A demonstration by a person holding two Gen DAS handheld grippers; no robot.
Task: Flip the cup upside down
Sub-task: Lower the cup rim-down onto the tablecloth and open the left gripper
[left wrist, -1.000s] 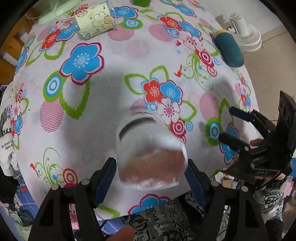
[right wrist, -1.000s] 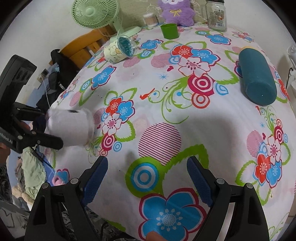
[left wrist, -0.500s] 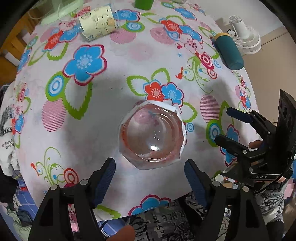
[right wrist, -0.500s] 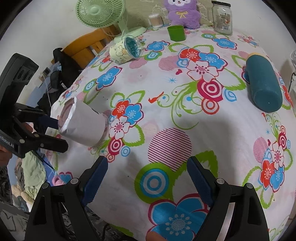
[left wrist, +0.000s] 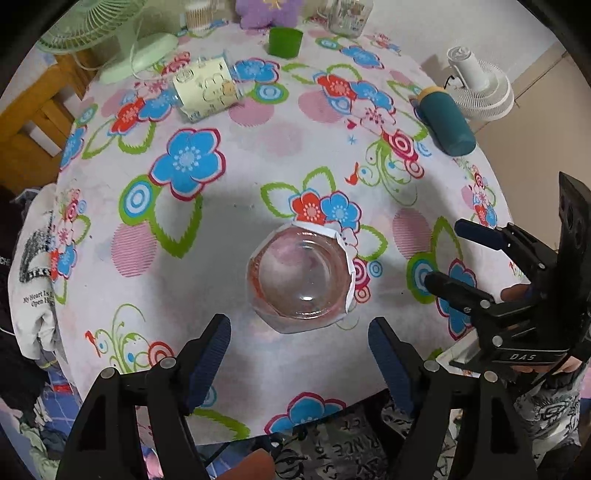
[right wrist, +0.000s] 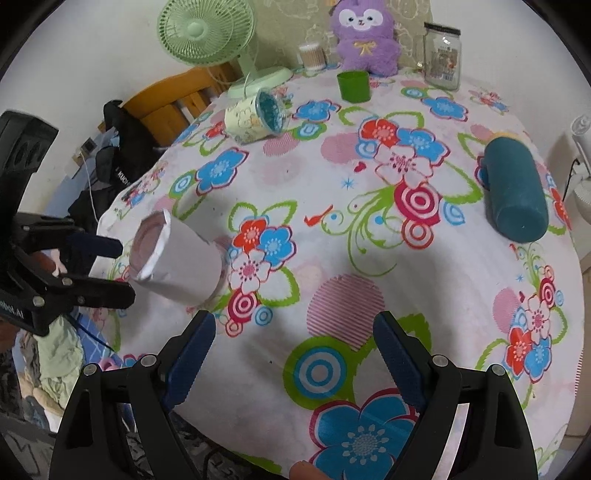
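Observation:
A clear glass cup wrapped in white paper stands on the flowered tablecloth with its thick glass base facing up. In the right wrist view the cup stands near the table's left edge. My left gripper is open and empty, its fingers just short of the cup and apart from it; it also shows in the right wrist view. My right gripper is open and empty over the table's front, to the right of the cup; it also shows in the left wrist view.
A teal bottle lies on its side at the right. A cartoon-print cup lies on its side at the back. A green cup, glass jar, purple plush and green fan stand along the far edge.
One second ago my left gripper held the cup tilted in its fingers. It has since let go, the cup stands base-up on the table, and the gripper has drawn back a little.

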